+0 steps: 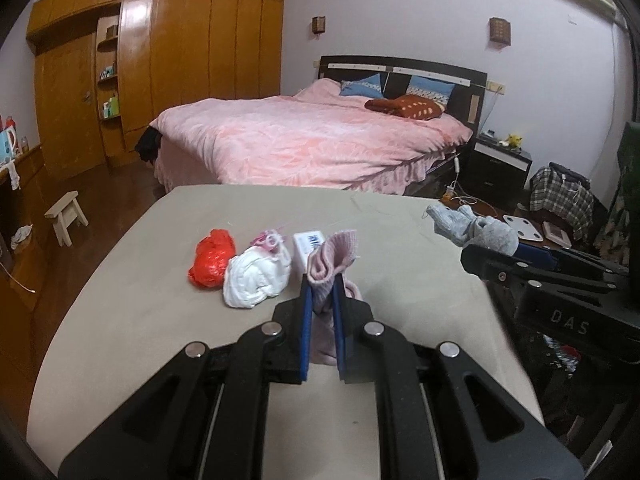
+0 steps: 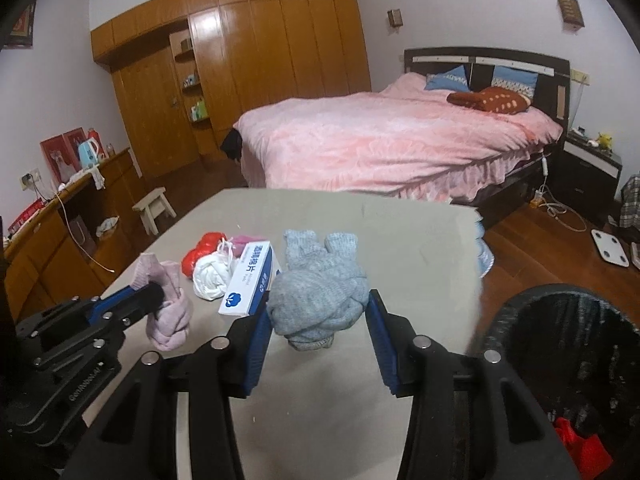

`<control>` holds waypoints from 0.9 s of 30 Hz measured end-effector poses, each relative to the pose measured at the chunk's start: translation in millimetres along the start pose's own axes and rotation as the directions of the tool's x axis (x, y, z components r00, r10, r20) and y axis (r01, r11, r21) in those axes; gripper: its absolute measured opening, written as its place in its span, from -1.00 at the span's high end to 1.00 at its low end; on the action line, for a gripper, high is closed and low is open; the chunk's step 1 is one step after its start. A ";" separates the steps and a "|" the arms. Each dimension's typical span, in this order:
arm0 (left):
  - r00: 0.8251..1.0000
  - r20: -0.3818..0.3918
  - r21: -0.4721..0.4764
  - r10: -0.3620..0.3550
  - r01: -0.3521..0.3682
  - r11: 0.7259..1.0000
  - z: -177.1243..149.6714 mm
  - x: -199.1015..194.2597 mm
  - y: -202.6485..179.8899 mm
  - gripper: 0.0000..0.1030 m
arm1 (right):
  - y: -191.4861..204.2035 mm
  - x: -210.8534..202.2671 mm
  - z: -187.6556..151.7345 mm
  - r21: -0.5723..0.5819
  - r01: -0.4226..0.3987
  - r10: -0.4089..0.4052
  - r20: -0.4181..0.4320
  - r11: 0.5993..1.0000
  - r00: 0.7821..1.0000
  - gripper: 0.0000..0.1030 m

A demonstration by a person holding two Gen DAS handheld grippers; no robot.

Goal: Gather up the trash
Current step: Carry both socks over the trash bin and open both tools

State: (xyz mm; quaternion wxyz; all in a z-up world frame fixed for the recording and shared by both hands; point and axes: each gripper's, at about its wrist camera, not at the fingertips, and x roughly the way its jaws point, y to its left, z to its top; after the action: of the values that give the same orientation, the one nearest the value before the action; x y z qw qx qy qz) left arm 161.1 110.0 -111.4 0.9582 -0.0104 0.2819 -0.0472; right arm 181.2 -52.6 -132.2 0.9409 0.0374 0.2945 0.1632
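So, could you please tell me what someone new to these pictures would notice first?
Probably the two grippers, each clamping knitwear above the beige table: the left gripper holds a pale pink knitted sock, the right gripper a bundled grey knitted sock. Next, the big pink-quilted bed behind, and the black mesh trash bin at the table's right.

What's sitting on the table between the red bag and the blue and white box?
A crumpled white bag lies between the red bag and the blue and white box, touching the red one. The left wrist view shows this clearly.
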 end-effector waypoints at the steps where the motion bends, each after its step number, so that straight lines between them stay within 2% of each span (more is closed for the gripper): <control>1: 1.000 0.006 0.005 -0.004 0.004 1.000 0.8 -3.4 -3.7 0.83 | -1.0 -6.1 0.6 0.000 0.001 -0.001 0.009 1.000 1.000 0.11; 16: 0.996 0.056 0.041 -0.065 0.063 0.997 10.8 -38.8 -48.7 0.83 | -25.6 -81.8 2.6 0.002 0.039 -0.039 0.115 0.999 0.993 0.10; 27: 0.988 0.072 0.093 -0.133 0.126 0.988 15.6 -57.4 -98.0 0.83 | -67.1 -132.5 -11.0 0.049 0.129 -0.134 0.144 0.990 0.980 0.10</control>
State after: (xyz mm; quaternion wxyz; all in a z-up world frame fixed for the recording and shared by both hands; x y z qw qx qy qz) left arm 113.3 17.9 -62.8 0.9630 0.0116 0.2405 -0.1215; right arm 91.6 -159.8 -80.6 0.9678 0.0483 0.2294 0.0916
